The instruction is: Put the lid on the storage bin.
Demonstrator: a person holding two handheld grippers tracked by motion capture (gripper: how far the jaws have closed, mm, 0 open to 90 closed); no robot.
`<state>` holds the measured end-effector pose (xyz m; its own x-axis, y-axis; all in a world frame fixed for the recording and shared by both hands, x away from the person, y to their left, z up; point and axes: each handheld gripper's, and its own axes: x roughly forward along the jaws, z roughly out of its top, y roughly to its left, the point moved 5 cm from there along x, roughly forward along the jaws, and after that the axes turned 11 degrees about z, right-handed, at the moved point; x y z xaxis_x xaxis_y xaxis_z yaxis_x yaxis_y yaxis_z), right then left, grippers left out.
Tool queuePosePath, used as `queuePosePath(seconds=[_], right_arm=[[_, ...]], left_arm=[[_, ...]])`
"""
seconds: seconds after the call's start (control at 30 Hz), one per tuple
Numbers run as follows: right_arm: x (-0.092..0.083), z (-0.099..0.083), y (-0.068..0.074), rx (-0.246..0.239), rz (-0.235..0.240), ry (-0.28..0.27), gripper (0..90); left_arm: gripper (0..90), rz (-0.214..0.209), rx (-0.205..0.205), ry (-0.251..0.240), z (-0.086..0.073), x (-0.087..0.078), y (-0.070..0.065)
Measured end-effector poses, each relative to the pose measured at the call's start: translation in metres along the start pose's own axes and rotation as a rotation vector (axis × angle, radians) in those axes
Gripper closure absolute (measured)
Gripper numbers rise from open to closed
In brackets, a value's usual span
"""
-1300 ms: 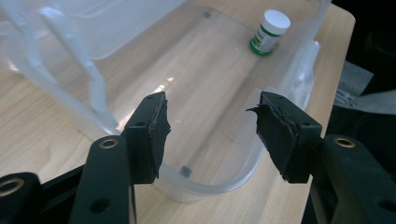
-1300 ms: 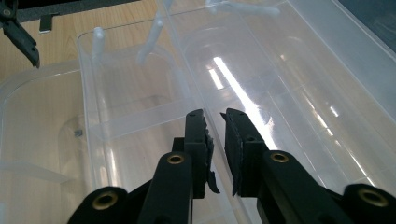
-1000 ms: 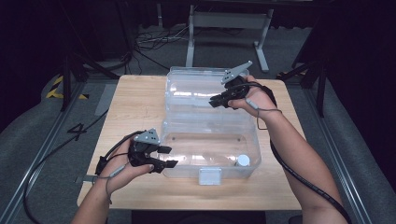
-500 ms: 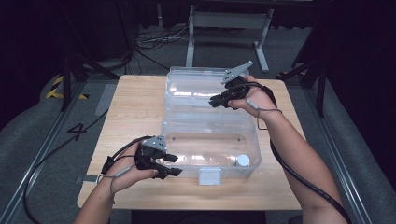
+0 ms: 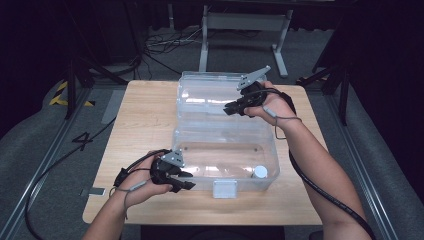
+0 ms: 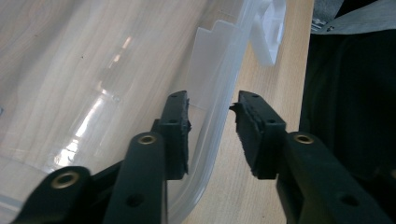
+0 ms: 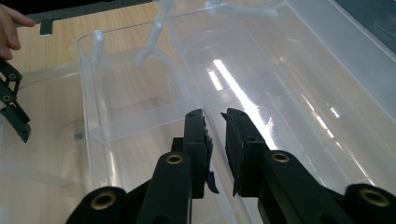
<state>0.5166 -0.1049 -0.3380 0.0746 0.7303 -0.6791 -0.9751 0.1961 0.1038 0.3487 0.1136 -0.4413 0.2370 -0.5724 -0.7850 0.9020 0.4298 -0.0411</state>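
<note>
Clear plastic box (image 5: 225,150): our left claw (image 6: 212,126) has just been closing astride its front rim, pads not yet pressing; our right claw (image 7: 215,140) pinches the lid (image 5: 210,97), so the box looks nearly secured.

Left forearm: comes in from the near left edge, angled toward the middle of the scene.
Left hand (image 5: 142,181): wrapped round the gripper body, cable looping over the wrist.
Left gripper (image 5: 186,180): near left, lying about level and pointing right; grey plate on top.
Left jaws: have just been closing, a gap between the pads.
Right forearm: reaches from the near right corner to the far side.
Right hand (image 5: 272,104): far right, knuckles up.
Right gripper (image 5: 229,109): points left, tilted slightly down.
Right jaws: narrow gap, held steady.
</note>
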Motion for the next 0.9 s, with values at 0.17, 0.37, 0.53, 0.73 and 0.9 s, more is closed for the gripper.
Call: queuePosePath(seconds=[0.17,0.37,0.53,0.73,0.9], right_arm=[[0.0002,0.0001,0.0003,-0.003,-0.001,0.001,79.0],[-0.0002,-0.0002,0.001,-0.008,-0.003,0.003,80.0],[-0.0005,-0.0004,0.0024,-0.001,0.003,0.001,81.2],[-0.0017,-0.0015,0.0049,-0.016,-0.001,0.0,82.1],[-0.003,-0.0032,0.0064,-0.016,-0.005,-0.01,82.2]], left_arm=[[76.1,0.018,0.015,-0.002,0.0,0.0009,0.0012],[76.6,0.017,0.024,-0.008,-0.0005,0.0011,0.0008],[76.5,0.017,0.021,-0.007,-0.0006,0.0012,0.0007],[76.4,0.007,0.004,-0.011,-0.0007,0.0021,0.001],[76.2,0.001,-0.005,-0.012,-0.0007,0.0033,0.0007]])
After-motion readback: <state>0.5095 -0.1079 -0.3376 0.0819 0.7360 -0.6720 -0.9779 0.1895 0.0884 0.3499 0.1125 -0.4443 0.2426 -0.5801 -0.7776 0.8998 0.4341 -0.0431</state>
